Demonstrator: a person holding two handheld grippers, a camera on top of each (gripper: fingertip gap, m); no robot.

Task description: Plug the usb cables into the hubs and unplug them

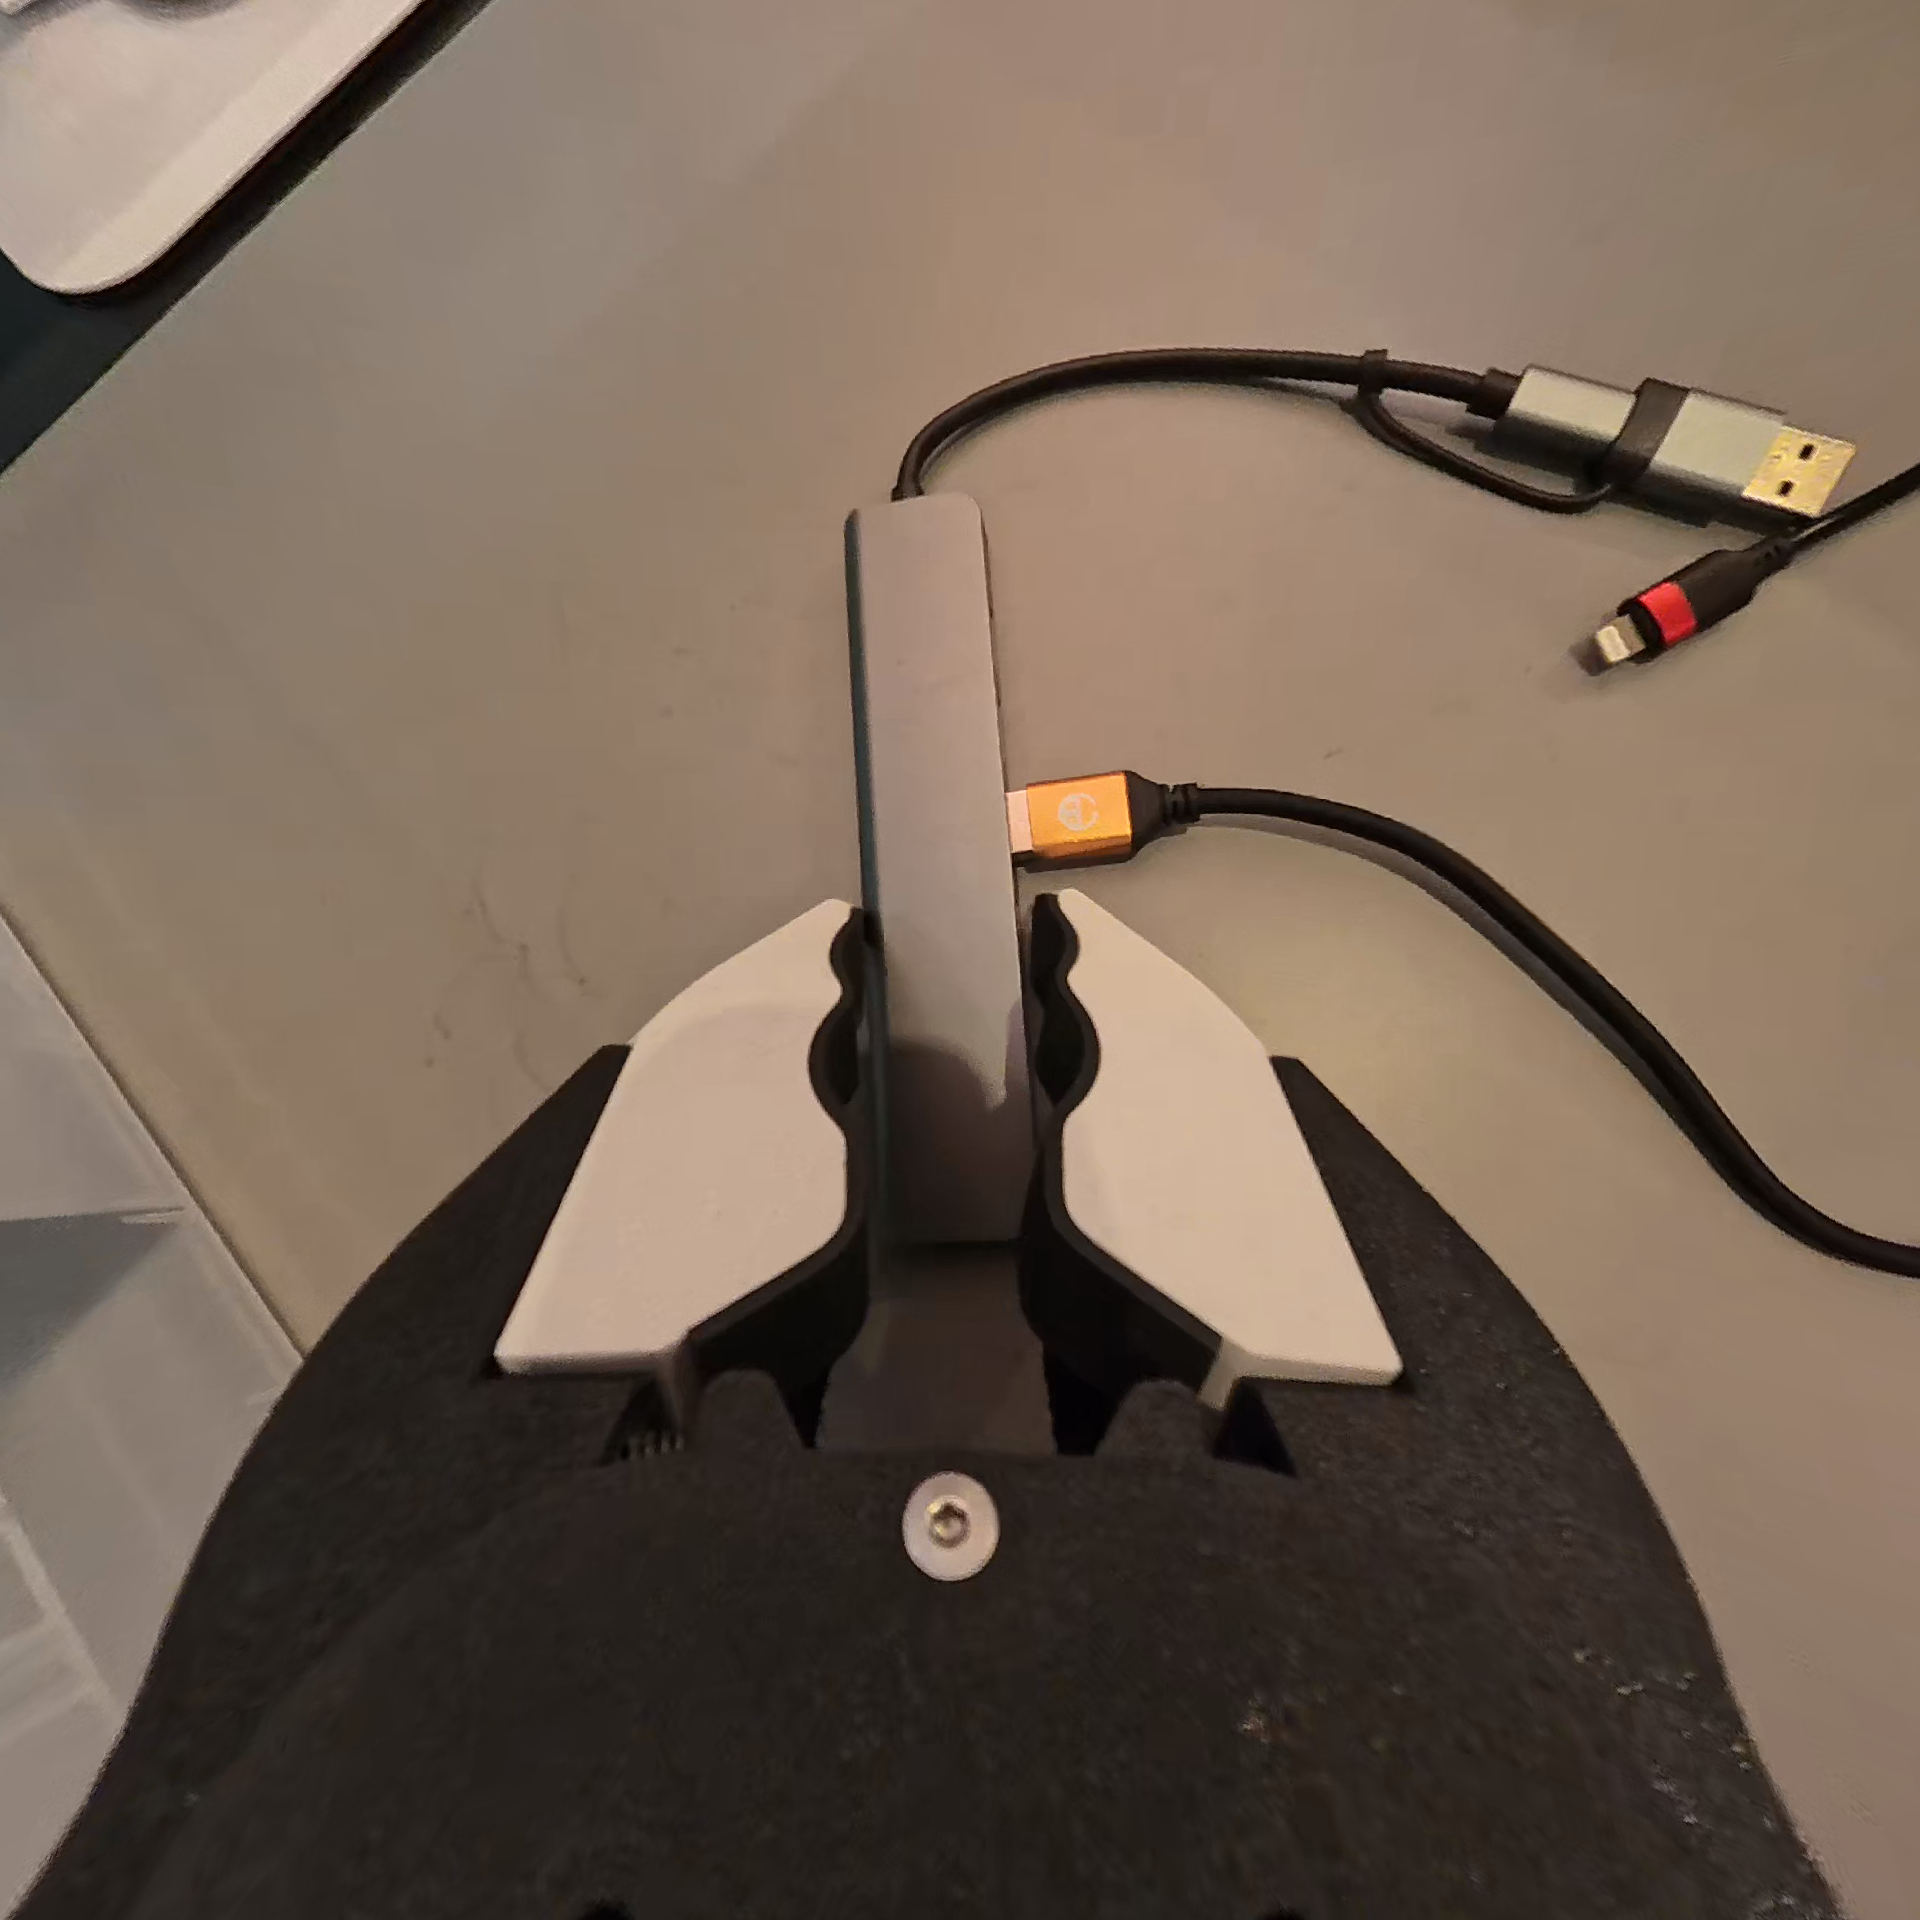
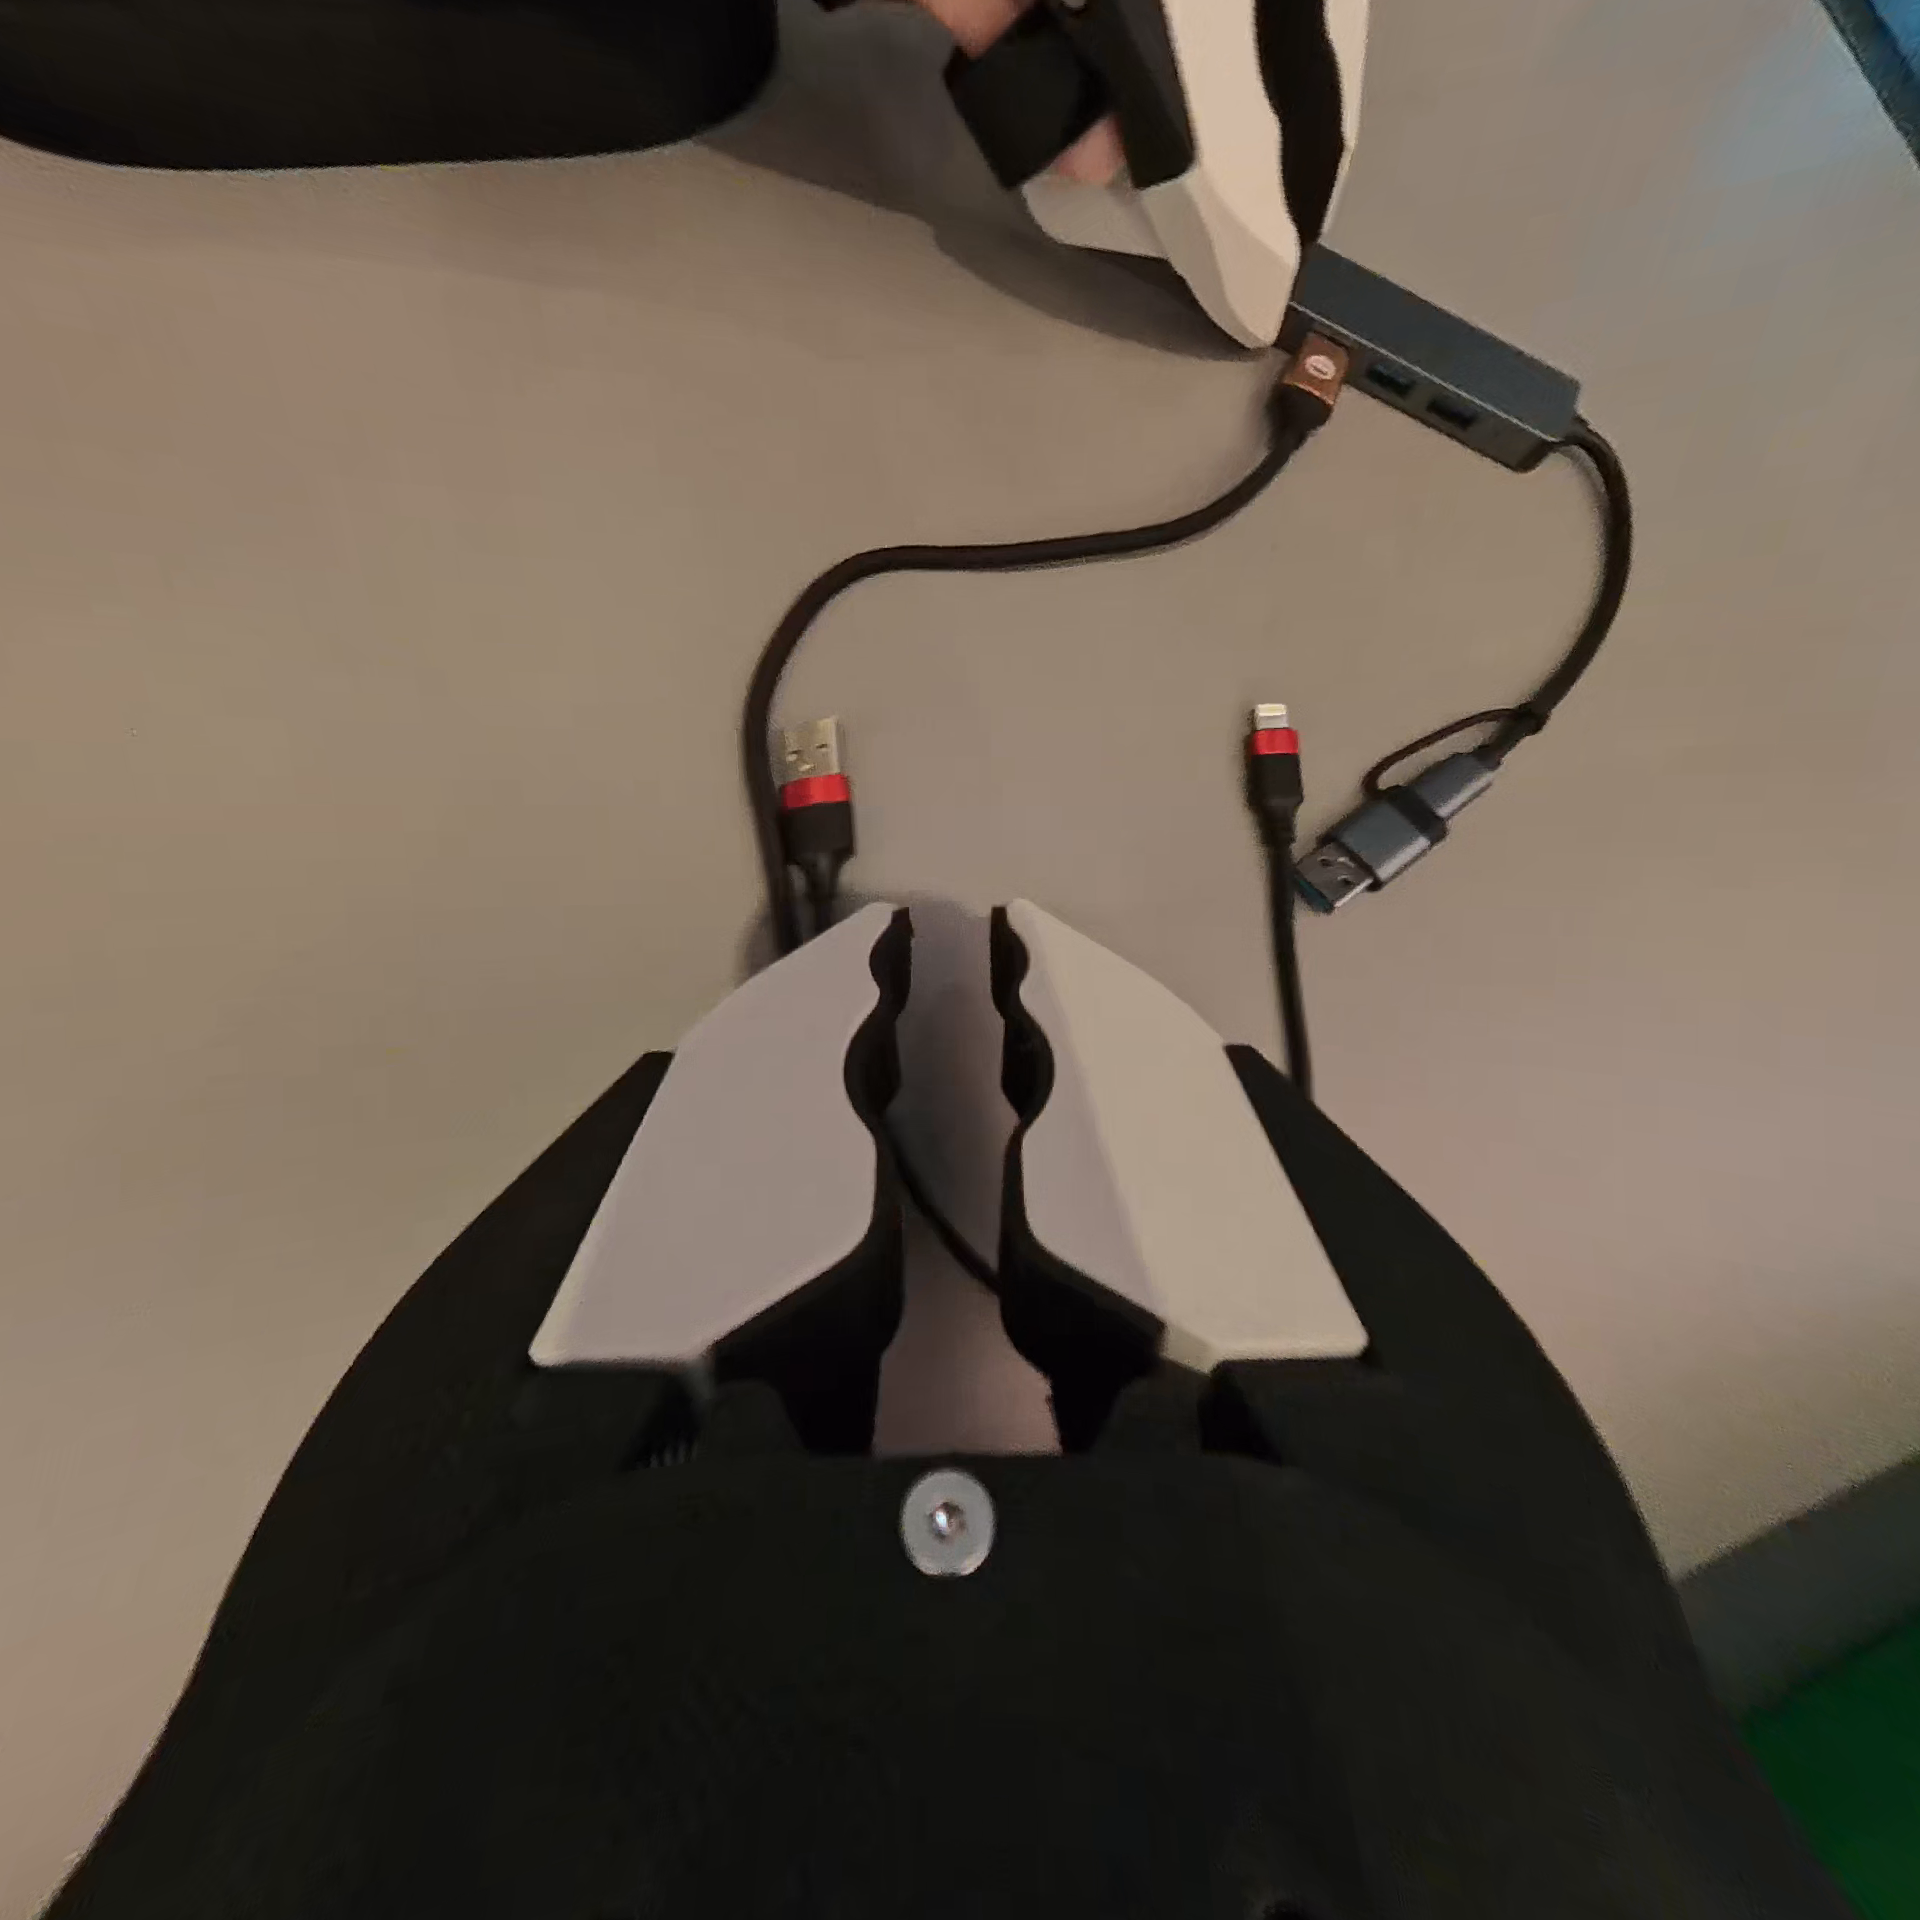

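Note:
My left gripper (image 1: 945, 914) is shut on the near end of a grey USB hub (image 1: 925, 727), which points forward over the grey table. An orange-shelled USB plug (image 1: 1075, 821) sits in the hub's right side, and its black cable trails right. The hub's own lead ends in a grey adapter plug (image 1: 1683, 447). In the right wrist view the hub (image 2: 1455, 353) is at the top right. My right gripper (image 2: 951, 914) has its jaws a narrow gap apart and holds nothing. A red-collared USB-A plug (image 2: 810, 769) lies just ahead to its left. A red-collared small plug (image 2: 1273, 743) lies ahead to its right.
A pale flat device (image 1: 135, 135) lies at the far left corner. A clear plastic box (image 1: 83, 1247) stands off the table's left edge. A thin black cable (image 2: 935, 1226) runs under the right gripper's jaws. The table edge (image 2: 1766, 1538) is at the lower right. A hand (image 2: 1039, 94) holds the left gripper. The left gripper's tips are roughly 20 centimetres from the right gripper's. To the red-collared USB-A plug (image 2: 810, 769): right tips about 4 centimetres, left tips about 15 centimetres.

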